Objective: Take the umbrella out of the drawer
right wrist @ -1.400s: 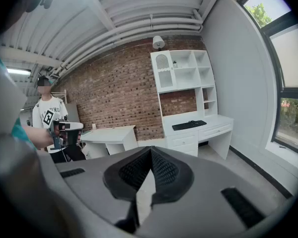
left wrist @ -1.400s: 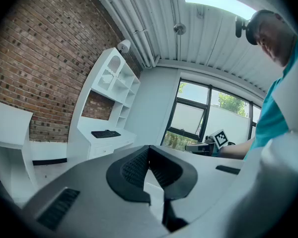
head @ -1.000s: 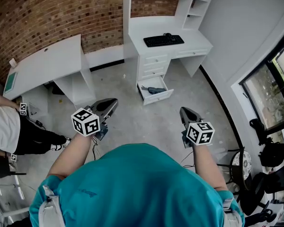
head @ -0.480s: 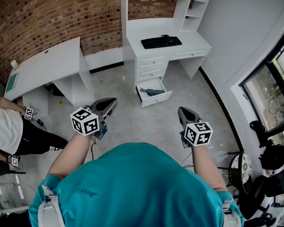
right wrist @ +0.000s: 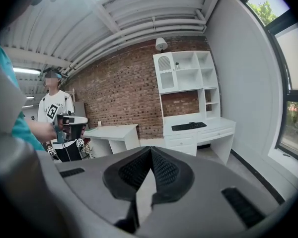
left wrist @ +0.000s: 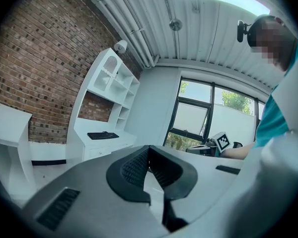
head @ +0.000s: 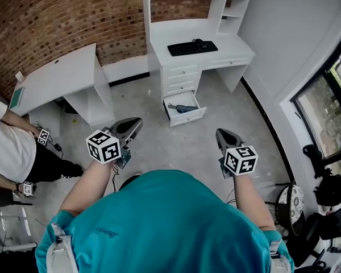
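Note:
In the head view a white desk (head: 200,41) stands against the brick wall, and its bottom drawer (head: 184,109) is pulled out over the floor. A dark folded umbrella (head: 184,108) lies inside that drawer. My left gripper (head: 133,124) and right gripper (head: 223,136) hang side by side well short of the drawer, above the floor. Both are shut with nothing between the jaws; the left gripper (left wrist: 148,152) and right gripper (right wrist: 150,153) views show the pads meeting at their tips. The umbrella is hidden in both gripper views.
A black keyboard (head: 192,48) lies on the desk. A second white table (head: 59,75) stands to the left along the brick wall. Another person (head: 14,152) with marker cubes sits at the far left. A window (head: 327,115), chairs and bags (head: 328,189) fill the right side.
The desk and open drawer have drifted slightly left and up in the head view. The person at the left has shifted further into view. Both grippers stay shut.

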Available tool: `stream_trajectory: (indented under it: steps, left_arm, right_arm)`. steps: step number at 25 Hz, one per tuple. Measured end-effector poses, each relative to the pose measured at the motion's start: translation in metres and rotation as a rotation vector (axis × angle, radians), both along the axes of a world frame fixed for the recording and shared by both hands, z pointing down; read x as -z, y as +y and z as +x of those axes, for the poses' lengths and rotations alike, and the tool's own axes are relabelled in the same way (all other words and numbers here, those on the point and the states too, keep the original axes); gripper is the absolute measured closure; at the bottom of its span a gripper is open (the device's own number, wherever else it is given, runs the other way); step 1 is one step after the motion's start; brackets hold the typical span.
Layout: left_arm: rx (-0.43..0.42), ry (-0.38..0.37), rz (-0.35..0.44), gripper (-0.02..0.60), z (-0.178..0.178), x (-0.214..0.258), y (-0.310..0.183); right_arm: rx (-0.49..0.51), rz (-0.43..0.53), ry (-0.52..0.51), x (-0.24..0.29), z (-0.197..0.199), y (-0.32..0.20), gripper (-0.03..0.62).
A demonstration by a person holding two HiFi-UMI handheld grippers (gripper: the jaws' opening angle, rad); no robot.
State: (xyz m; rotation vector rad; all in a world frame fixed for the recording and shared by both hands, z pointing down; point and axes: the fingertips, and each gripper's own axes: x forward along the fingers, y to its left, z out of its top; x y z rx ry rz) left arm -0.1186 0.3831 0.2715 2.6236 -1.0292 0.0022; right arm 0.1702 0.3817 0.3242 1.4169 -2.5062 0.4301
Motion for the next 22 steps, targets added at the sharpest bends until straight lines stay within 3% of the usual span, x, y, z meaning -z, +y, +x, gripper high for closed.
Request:
stream_trajectory:
  steps: [9,15,22]
  left_arm:
    - [-0.007,0.012,-0.040,0.569,-0.023,-0.022,-0.048]
    - [-0.097,0.034,-0.033,0.569,-0.040,-0.040,-0.125]
    - [-0.225,0.020,-0.062,0.569,-0.070,-0.040,-0.226]
  right_arm:
    - [-0.006,-0.026,0.021,-0.016,-0.019,-0.044,0.572]
    - [-0.083,-0.010,0.033,-0.032,-0.042,-0.111,0.572]
    - [-0.146,-0.019,0.023,-0.023,-0.102,-0.201,0.572]
